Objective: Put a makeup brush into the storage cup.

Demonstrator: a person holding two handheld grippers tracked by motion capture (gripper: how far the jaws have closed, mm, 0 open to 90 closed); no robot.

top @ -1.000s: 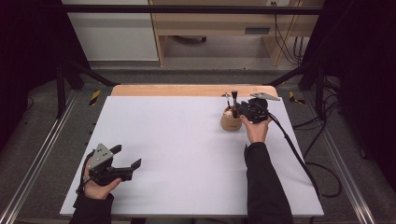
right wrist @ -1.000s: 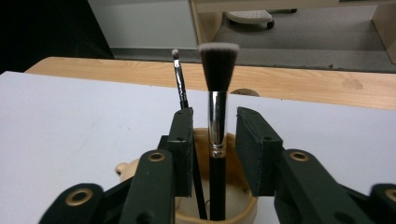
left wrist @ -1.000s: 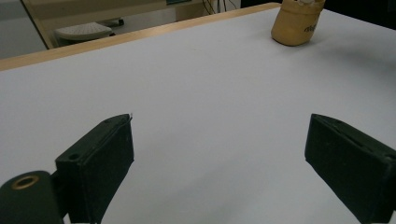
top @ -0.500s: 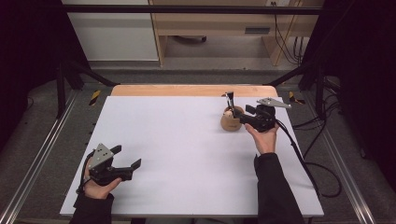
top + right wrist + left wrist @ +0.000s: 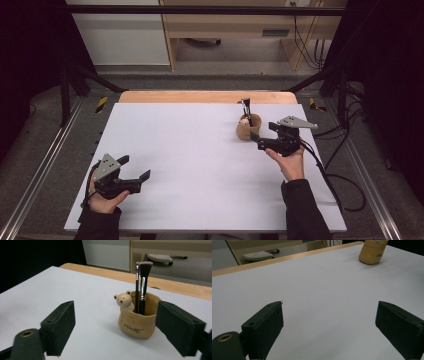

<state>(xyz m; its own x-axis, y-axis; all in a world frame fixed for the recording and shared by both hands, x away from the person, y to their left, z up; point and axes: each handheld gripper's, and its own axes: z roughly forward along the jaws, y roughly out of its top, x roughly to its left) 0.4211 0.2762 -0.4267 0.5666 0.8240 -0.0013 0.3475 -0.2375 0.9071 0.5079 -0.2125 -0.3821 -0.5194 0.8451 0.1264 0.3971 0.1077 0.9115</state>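
Observation:
A tan brush pot (image 5: pixel 247 129) with a small bear figure (image 5: pixel 124 300) on its rim stands at the back right of the white table (image 5: pixel 190 165). Two black makeup brushes (image 5: pixel 141 287) stand upright in it. My right gripper (image 5: pixel 256 140) sits just right of the pot, drawn back from it, and its jaws have just been opening; they stand wide with nothing between them. In the right gripper view the pot (image 5: pixel 139 320) lies ahead of the jaws, apart from them. My left gripper (image 5: pixel 141 181) rests near the front left, open and empty; the pot (image 5: pixel 372 252) shows far off.
A wooden strip (image 5: pixel 207 96) runs along the table's far edge. Black cable (image 5: pixel 330 180) trails from the right gripper over the right side. Metal frame rails (image 5: pixel 45 165) flank the table, with cabinets (image 5: pixel 120 35) beyond.
The right gripper has pulled away from above the pot toward the right and front, and its jaws have spread wide. The brushes stay in the pot. The left gripper has kept still.

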